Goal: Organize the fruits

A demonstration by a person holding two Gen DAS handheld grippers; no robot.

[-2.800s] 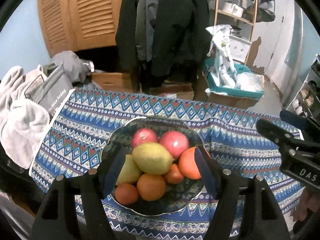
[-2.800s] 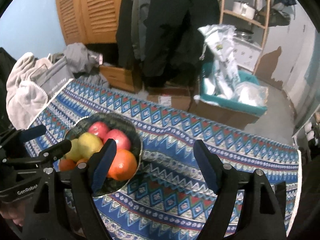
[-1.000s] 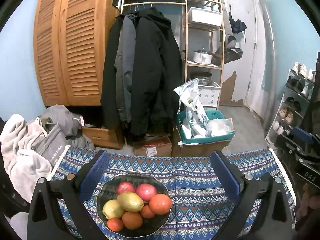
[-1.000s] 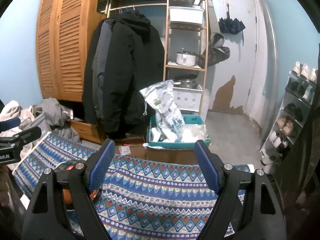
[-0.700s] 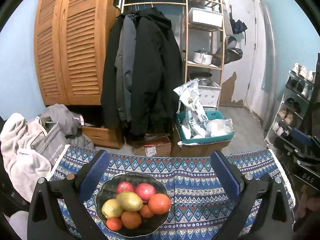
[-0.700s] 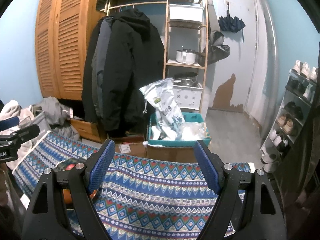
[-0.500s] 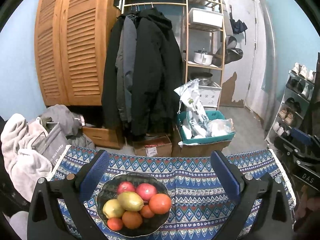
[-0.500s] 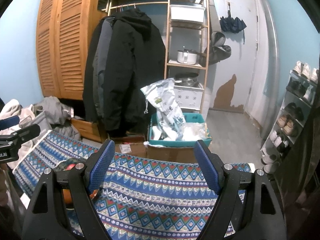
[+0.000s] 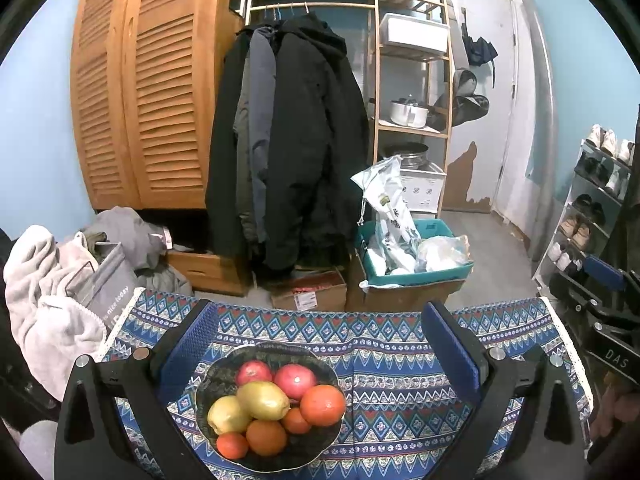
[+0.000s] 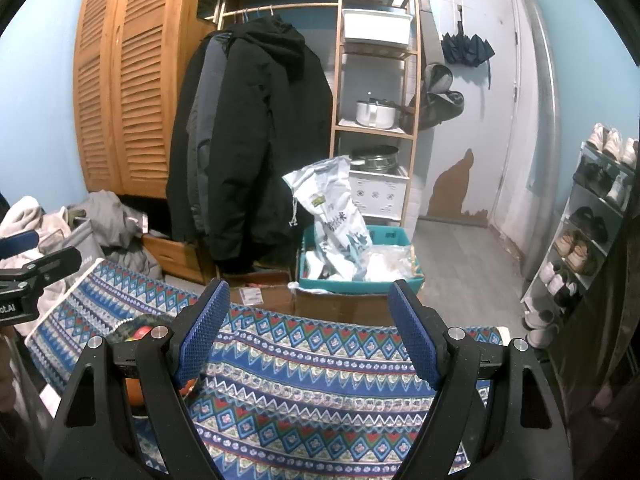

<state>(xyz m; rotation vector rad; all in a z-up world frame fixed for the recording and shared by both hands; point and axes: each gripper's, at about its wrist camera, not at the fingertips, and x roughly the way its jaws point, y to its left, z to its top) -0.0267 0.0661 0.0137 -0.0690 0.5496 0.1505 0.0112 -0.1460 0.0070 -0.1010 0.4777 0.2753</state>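
Left wrist view: my left gripper point(image 9: 320, 350) gapes wide, empty, above the fruit bowl point(image 9: 212, 384) at six o'clock; my right gripper point(image 10: 308, 330) likewise spread, empty.

Lighting: even, cool indoor light from overhead — no hard shadows. Fruit point(image 9: 276, 408) carried small highlights; soft shade lay beneath the bowl point(image 9: 212, 380). Black coats point(image 9: 296, 144) lost nearly all detail. Focus: sharp centrally, softer toward the rim. Distortion: strong fisheye — door point(image 10: 480, 92) and wardrobe point(image 10: 120, 80) bowed, corners vignetted black.
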